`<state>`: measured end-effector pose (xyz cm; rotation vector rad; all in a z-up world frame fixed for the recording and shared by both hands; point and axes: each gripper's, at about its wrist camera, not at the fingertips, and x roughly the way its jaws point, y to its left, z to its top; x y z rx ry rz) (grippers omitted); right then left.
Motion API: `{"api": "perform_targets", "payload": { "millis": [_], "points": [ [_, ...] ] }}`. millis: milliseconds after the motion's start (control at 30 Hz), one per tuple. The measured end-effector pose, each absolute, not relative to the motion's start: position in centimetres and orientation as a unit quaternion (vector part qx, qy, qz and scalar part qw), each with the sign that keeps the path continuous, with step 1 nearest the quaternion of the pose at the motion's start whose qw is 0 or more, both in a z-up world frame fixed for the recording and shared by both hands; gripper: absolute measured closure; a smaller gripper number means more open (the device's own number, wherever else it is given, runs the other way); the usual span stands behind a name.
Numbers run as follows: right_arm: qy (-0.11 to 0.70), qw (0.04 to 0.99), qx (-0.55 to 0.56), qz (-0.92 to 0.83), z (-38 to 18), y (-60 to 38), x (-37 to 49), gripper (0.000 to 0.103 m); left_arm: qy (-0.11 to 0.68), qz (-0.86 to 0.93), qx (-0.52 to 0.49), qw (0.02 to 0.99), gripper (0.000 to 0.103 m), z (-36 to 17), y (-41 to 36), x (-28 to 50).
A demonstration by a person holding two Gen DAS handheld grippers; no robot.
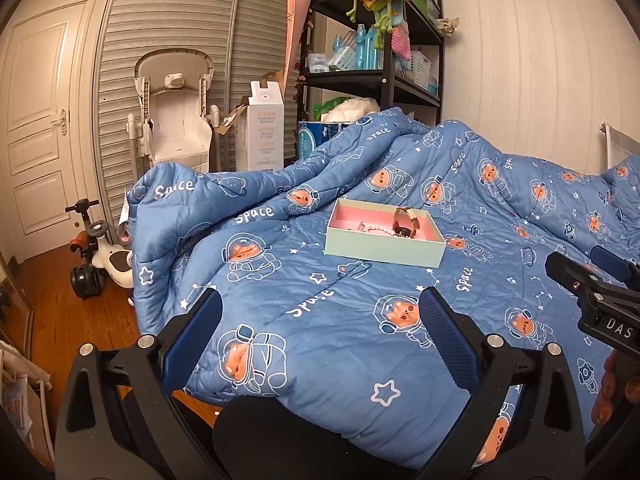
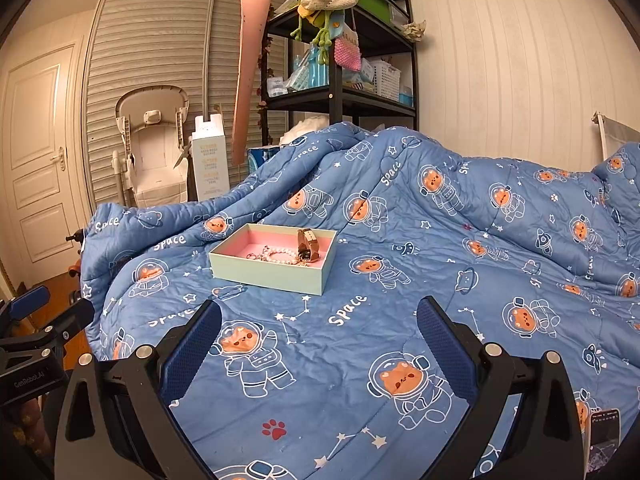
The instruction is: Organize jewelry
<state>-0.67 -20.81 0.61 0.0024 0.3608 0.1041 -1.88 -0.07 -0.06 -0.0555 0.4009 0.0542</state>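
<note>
A pale green box with a pink lining [image 1: 382, 245] [image 2: 268, 274] sits on the blue space-print quilt [image 1: 340, 320] [image 2: 400, 264]. Inside lie a brown-strap watch [image 1: 405, 222] [image 2: 308, 245] standing on edge and a pearl bracelet [image 1: 378, 230] [image 2: 280, 257] with small charms. My left gripper [image 1: 320, 300] is open and empty, well short of the box. My right gripper [image 2: 318, 310] is open and empty, near the box's front right. The right gripper also shows at the right edge of the left wrist view [image 1: 592, 276], and the left gripper at the left edge of the right wrist view [image 2: 36, 312].
A black shelf [image 1: 384, 80] [image 2: 340, 96] with bottles and knitted toys stands behind the bed. A white high chair [image 1: 176, 120], a tall white carton [image 1: 262, 128], a toy scooter [image 1: 96, 252] and a door [image 1: 36, 120] are at left. A phone [image 2: 604, 436] lies at right.
</note>
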Motion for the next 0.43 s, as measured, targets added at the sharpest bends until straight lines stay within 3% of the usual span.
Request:
{"api": "perform_targets", "payload": {
  "millis": [433],
  "points": [
    [0.181,0.982,-0.001,0.052,0.43,-20.77,-0.7,0.007,0.201,0.029,-0.03,0.979,0.006,-0.07,-0.03,-2.02]
  ]
}}
